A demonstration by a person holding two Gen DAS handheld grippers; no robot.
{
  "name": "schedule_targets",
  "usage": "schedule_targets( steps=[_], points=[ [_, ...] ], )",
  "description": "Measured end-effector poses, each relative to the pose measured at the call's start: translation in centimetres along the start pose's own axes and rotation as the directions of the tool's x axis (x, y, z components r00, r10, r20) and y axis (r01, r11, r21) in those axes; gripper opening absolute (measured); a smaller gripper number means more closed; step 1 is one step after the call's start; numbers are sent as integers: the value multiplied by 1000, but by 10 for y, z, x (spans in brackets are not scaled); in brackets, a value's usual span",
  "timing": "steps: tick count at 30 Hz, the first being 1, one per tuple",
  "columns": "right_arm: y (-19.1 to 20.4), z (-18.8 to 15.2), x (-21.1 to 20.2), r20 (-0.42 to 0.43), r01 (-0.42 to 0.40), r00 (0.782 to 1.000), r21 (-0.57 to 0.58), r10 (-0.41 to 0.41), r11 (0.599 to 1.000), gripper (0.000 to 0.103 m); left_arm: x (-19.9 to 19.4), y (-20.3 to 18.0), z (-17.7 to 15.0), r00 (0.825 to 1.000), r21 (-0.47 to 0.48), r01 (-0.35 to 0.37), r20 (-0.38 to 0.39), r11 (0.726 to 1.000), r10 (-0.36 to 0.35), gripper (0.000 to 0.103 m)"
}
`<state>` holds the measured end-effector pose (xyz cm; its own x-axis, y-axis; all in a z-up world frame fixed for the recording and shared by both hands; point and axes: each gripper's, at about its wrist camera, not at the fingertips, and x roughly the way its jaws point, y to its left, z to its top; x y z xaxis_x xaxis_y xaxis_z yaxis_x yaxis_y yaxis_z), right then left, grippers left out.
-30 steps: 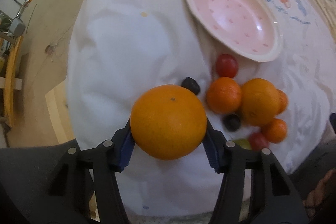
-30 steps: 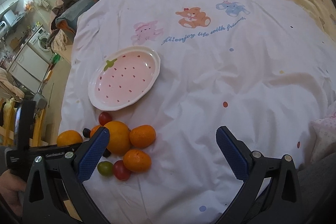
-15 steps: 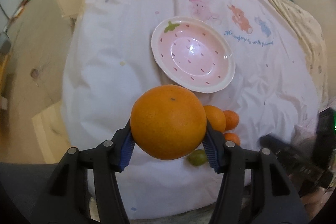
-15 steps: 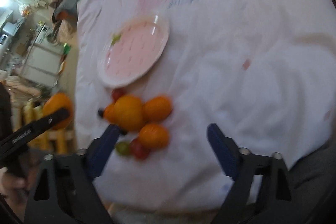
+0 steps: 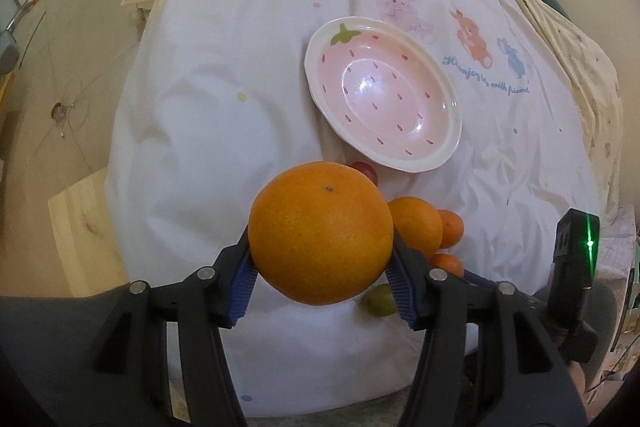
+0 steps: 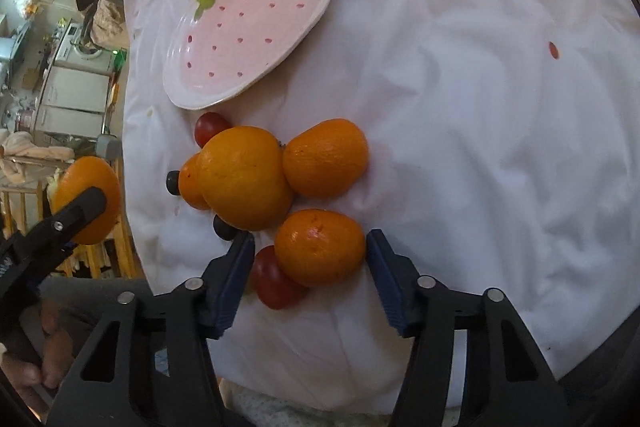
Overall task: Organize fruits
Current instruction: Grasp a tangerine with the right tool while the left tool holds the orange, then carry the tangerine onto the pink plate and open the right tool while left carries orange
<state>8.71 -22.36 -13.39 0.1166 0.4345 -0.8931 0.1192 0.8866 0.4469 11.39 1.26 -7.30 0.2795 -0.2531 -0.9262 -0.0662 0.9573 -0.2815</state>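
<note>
My left gripper point(image 5: 320, 269) clenches the big orange point(image 5: 320, 233) above the plate point(image 5: 448, 151) for unloading, while my right gripper point(image 6: 310, 261), released, straddles a mandarin point(image 6: 320, 247).

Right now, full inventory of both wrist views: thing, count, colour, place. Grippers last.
big orange: 1, orange, clamped in the left gripper, off the sheet
oranges in pile: 4, orange, clustered on the sheet below the plate; one large, three smaller
nearest small orange: one of those four, between the right gripper's fingers
cherry tomatoes: 2, red, one at the plate's edge, one beside the nearest small orange
dark berries: 2, near-black, left side of pile
green fruit: 1, green, near edge of pile
plate: 1, pink strawberry pattern, cream rim, no fruit on it
sheet: 1, white, cartoon animals
left gripper: shut on big orange
right gripper: open, straddling the nearest small orange
</note>
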Motion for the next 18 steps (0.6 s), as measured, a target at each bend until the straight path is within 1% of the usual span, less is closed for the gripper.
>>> schedule_targets(
  steps=[3,6,9,18],
  points=[
    [2,-2,1,9,16,1000,-20,-16,1000,58,0,0,0,1000,3,-11,3,1000,11,54],
    [-1,-2,-2,15,15,1000,-16,-15,1000,47,1,0,0,1000,3,-14,3,1000,14,54],
    [-3,-2,-4,15,-1,1000,-8,1,1000,47,2,2,0,1000,-3,-28,6,1000,29,54],
    [4,-7,-20,62,-6,998,-37,9,999,47,2,11,-1,998,-27,-57,18,998,57,54]
  ],
)
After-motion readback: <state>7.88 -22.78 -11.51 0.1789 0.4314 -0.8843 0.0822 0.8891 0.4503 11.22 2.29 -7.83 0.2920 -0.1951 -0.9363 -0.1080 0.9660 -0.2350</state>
